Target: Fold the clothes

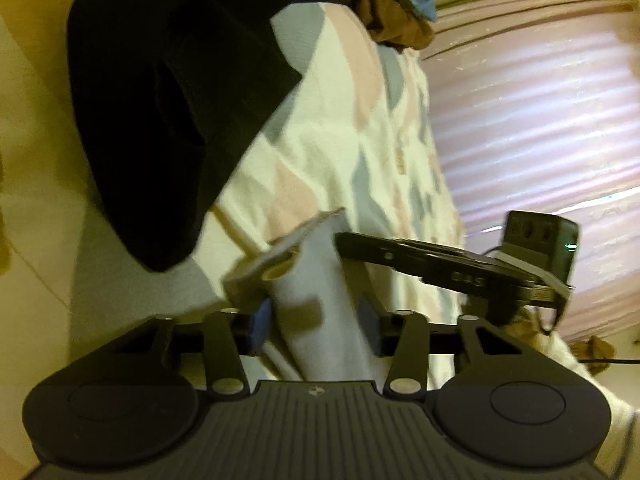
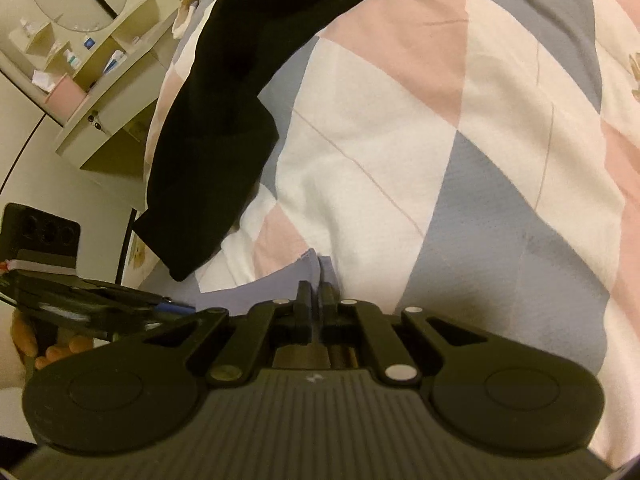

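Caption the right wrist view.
Right hand-held gripper shut on lavender cloth over checkered bedspread, black garment alongside.
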{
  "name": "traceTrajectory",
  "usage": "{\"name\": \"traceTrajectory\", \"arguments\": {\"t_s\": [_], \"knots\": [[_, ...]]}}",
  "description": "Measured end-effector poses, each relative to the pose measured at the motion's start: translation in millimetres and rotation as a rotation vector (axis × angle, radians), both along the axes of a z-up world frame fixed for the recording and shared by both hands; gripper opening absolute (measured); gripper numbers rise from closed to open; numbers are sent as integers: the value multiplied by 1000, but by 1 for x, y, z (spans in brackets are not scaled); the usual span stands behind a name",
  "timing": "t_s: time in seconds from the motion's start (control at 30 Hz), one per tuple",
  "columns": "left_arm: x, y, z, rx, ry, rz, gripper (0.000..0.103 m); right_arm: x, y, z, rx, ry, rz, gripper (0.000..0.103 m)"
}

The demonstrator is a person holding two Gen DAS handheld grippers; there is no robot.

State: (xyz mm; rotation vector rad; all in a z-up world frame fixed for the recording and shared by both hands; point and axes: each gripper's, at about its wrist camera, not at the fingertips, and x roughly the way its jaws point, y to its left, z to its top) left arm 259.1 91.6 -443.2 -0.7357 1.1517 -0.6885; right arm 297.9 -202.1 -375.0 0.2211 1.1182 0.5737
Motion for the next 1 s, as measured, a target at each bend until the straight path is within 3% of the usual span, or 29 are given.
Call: {"name": "traceTrajectory", "arguments": {"t_s": [0.03,0.2,0.37,0.4,0.47,0.5,0.57,0.6,0.63,0.7,0.8,0.87,1.0], "knots": [[0,2,0,10,-6,-6,0,-1,0,3,4,-8,1,3],[-4,8,9,74,-73,-3,0,-1,-5,19,16,-79,-52,2],[-1,-2,6,207,-77,-53,2,7,-1,4,-52,-66,-89,1],[1,-4,6,229,-73,-62,10,6,0,2,-69,-65,-99,3],[2,-4,7,243,-55,-64,11,-3,-3,10,-93,-90,-172,8],[1,-3,7,230,-35,-55,16,-14,-7,19,-99,-113,-232,22],[-1,0,7,206,6,-38,24,-38,-16,38,-111,-159,-353,39],[-2,1,7,193,26,-29,29,-51,-21,48,-106,-176,-415,40],[-3,2,7,181,46,-20,31,-72,-25,54,-70,-170,-479,40],[-5,5,8,156,87,-2,45,-111,-24,57,-21,-139,-584,40],[-8,9,8,119,148,24,62,-164,-10,41,27,-22,-689,40],[-10,11,8,94,188,42,66,-194,1,28,64,62,-763,40],[-13,3,-8,65,161,84,68,-239,10,12,96,143,-904,40]]}}
